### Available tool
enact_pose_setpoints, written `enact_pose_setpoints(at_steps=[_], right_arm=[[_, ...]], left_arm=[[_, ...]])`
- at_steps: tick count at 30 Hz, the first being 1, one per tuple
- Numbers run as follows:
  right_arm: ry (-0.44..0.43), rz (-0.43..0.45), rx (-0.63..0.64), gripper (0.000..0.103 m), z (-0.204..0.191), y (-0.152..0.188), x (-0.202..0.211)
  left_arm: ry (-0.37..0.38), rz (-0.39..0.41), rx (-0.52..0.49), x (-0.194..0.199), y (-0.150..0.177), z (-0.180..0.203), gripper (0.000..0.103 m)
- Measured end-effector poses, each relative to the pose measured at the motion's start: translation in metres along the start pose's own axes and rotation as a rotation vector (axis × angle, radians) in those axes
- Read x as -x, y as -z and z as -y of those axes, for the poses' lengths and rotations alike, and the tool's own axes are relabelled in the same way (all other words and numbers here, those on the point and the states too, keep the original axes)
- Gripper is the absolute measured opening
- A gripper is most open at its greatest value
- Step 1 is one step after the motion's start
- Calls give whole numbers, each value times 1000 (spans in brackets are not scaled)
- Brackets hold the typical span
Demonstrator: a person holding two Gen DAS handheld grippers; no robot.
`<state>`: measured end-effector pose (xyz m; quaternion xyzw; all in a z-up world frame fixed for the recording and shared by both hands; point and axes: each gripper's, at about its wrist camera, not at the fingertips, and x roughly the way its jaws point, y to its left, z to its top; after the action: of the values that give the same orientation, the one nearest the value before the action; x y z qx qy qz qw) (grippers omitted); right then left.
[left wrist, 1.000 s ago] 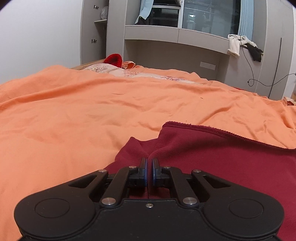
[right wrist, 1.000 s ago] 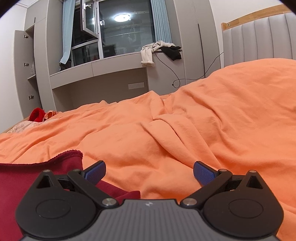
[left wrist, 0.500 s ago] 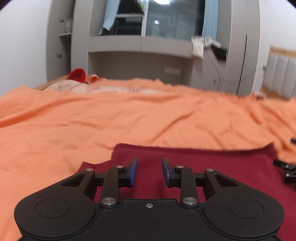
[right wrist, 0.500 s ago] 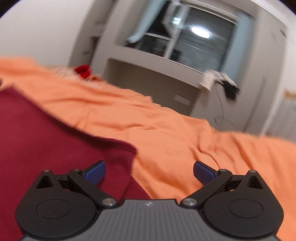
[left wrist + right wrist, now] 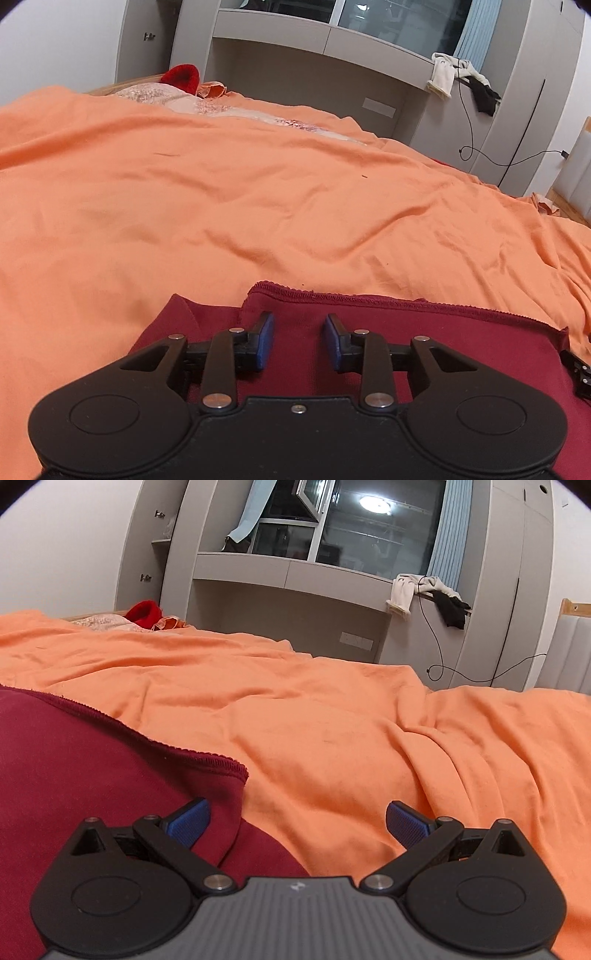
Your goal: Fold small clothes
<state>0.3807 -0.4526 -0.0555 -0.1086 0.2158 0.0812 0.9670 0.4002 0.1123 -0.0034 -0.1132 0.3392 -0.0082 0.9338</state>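
Left wrist view shows the left claw (image 5: 298, 341), just opened halfway and holding nothing, right over the red cloth (image 5: 461, 332) on the bed (image 5: 221, 192), while the wide-open right claw (image 5: 297, 821) waits at its right corner.

Near part of the maroon garment (image 5: 424, 332) hidden under the left tongs (image 5: 298, 341), lower edge cut off.
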Motion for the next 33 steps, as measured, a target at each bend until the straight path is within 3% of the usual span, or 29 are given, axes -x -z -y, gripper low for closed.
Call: enact_pose_setpoints(at_steps=[2,4,7,10,16,21,24,29,33], right_arm=[[0,7,0,103,2,0,3],[-4,16,-10,103,4,-1,6],[4,36,-34,103,12,-5,17],[49,56,-56,103,19,-9,33],[28,140,-156,103,26,-23,80],[-98,183,-270,103,14,-27,114],[-118,198,-270,103,-6,-24,133],[-51,257,-214,103,-50,-20,162],[-84,268,-208,103,-79,-17,170]], left_arm=[[18,12,-19,4,1,3,51],[41,43,-46,13,2,8,76],[20,115,-83,31,3,16,90],[8,167,-75,49,3,15,97],[-10,253,-13,84,4,2,102],[-75,329,42,116,9,-16,102],[-105,355,115,136,21,-32,102],[-134,362,198,163,47,-51,102],[-132,357,238,181,71,-58,102]])
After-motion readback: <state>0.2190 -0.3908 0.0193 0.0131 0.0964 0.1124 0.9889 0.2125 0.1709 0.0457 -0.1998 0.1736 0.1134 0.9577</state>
